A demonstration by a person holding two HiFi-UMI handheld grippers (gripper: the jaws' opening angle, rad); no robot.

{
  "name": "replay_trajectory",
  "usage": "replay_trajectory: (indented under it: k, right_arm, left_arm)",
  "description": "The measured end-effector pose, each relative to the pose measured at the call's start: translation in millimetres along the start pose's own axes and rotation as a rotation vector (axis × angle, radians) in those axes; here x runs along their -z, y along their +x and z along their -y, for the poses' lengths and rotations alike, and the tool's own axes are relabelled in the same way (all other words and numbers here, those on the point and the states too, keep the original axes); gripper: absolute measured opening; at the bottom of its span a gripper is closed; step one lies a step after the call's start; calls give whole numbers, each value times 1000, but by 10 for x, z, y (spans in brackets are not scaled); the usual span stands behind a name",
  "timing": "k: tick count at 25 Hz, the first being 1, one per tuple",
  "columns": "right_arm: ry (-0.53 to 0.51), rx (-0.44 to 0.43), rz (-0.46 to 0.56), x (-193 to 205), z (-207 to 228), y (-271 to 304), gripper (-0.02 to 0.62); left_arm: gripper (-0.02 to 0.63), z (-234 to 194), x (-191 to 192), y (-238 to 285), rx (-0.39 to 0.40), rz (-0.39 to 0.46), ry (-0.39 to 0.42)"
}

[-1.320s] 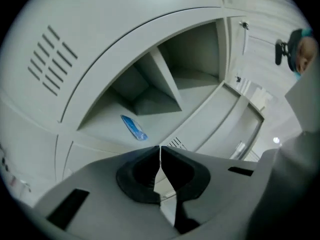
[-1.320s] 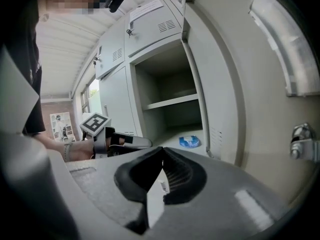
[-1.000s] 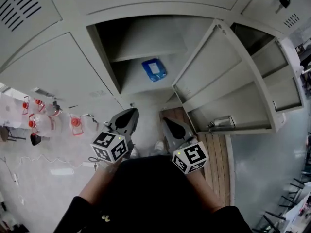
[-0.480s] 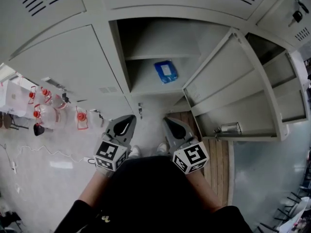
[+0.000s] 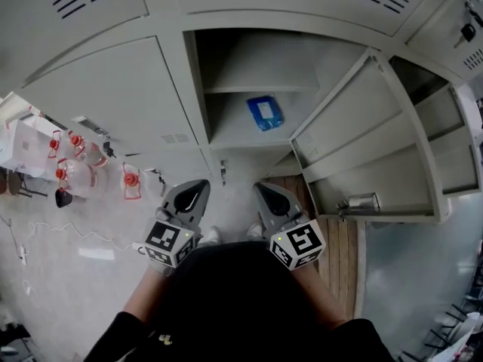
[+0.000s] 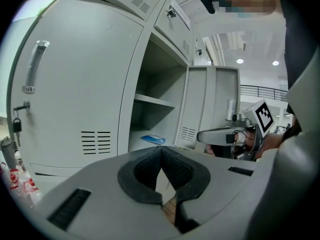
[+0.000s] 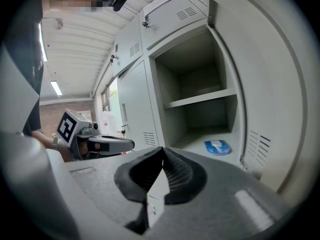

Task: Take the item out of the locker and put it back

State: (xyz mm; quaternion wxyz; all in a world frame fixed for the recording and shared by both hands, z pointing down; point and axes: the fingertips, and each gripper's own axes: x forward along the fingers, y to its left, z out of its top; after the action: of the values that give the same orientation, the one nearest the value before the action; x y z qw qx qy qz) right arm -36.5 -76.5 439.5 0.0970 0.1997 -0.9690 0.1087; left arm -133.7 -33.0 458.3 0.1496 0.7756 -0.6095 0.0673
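An open grey locker [image 5: 198,89] stands ahead, its door [image 5: 339,119] swung out to the right. A blue packet [image 5: 265,114] lies on the locker's floor, under a shelf [image 5: 256,87]. Nearer, the left gripper [image 5: 196,190] and the right gripper [image 5: 265,193] sit side by side, fingers pressed together, empty, well apart from the packet.

A packet [image 5: 265,114] lies in the open locker [image 5: 256,55] beneath its shelf [image 5: 256,89]. The door [image 5: 362,127] hangs right, and what seem bottles [image 5: 72,176] stand left.
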Motion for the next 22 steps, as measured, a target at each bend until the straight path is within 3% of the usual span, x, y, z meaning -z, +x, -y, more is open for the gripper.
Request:
replay_trajectory:
  k: [8, 22]
  right_arm:
    - [-4, 3, 2, -15, -6, 9, -3]
    - [9, 21, 15, -14, 67, -33, -3]
  left_arm:
    - [8, -38, -25, 42, 20, 7, -59]
    - [8, 23, -34, 149, 63, 3, -71]
